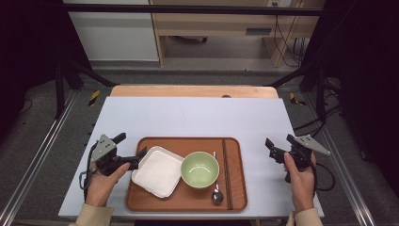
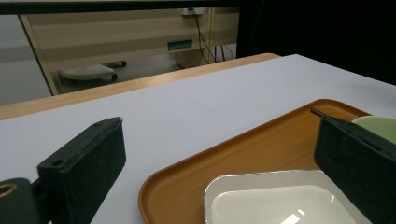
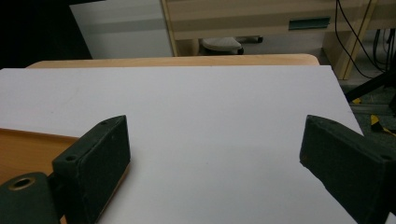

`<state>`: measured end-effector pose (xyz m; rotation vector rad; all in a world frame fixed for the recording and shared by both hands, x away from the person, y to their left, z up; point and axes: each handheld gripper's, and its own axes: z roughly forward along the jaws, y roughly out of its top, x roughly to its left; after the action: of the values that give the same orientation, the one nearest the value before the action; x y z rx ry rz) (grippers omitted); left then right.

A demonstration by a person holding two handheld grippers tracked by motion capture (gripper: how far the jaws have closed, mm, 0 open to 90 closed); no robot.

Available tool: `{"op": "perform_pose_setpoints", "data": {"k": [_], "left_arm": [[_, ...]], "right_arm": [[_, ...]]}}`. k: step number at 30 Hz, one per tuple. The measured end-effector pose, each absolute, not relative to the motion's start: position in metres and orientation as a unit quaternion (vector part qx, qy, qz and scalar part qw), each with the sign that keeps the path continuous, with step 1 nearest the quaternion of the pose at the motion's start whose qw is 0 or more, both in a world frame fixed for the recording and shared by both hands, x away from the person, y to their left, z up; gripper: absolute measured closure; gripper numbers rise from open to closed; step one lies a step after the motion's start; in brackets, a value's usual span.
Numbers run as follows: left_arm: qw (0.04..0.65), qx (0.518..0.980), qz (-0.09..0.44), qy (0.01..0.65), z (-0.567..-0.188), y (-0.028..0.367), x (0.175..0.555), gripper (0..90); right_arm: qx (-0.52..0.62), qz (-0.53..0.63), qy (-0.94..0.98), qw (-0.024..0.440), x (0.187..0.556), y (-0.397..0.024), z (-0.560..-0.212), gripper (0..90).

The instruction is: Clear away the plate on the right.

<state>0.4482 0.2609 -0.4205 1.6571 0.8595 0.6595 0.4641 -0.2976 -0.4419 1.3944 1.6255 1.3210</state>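
A: Tray (image 1: pixel 235 197) sits at the worktop's (image 1: pixel 188 115) near edge, holding a white dish (image 1: pixel 157 170), a green bowl (image 1: pixel 200 169), a spoon (image 1: pixel 217 194) and chopsticks (image 1: pixel 227 174).

B: Left gripper (image 1: pixel 131 151) gapes wide over the dish corner, holding nothing. Right gripper (image 1: pixel 278 147) is wide open, empty, off the tray.

A: Risk: a finger could clip the dish rim and skid it into the bowl. No legible writing.

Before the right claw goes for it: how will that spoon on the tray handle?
The spoon looks like polished metal, so probably stiff and slippery to pinch. It lies flat on the tray beside the green bowl and chopsticks, so a push likely slides it into them.
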Motion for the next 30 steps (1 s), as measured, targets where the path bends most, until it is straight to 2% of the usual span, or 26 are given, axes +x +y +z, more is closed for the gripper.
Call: {"op": "perform_pose_setpoints", "data": {"k": [30], "left_arm": [[0.558, 0.722, 0.28, 0.297, -0.41, 0.27, 0.451, 1.7]], "right_arm": [[0.467, 0.525, 0.648, 0.294, 0.464, -0.252, -0.432, 8.7]]}}
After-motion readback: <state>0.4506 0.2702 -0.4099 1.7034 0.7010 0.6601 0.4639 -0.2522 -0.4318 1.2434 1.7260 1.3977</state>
